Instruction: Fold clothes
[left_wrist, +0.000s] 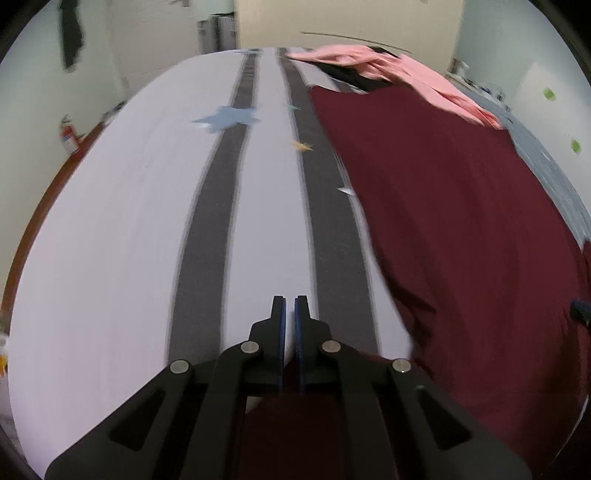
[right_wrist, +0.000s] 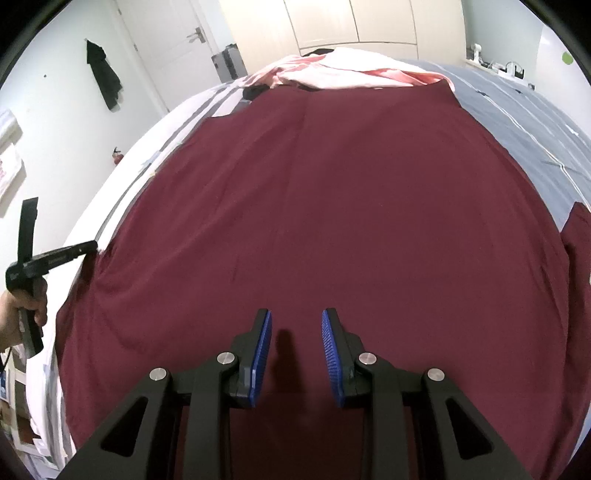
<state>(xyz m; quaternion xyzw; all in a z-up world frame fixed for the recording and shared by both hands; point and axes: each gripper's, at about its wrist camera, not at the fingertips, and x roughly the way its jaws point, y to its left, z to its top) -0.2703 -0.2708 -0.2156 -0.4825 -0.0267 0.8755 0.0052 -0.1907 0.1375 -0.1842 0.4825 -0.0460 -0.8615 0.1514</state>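
Striped bed (left_wrist: 122, 229) bears maroon garment (right_wrist: 325, 206) and pink clothes (right_wrist: 354, 74).

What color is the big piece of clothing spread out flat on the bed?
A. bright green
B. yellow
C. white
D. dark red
D. The dark red garment lies spread over most of the bed in the right wrist view, and the only other clothes are a pink pile at the far end.
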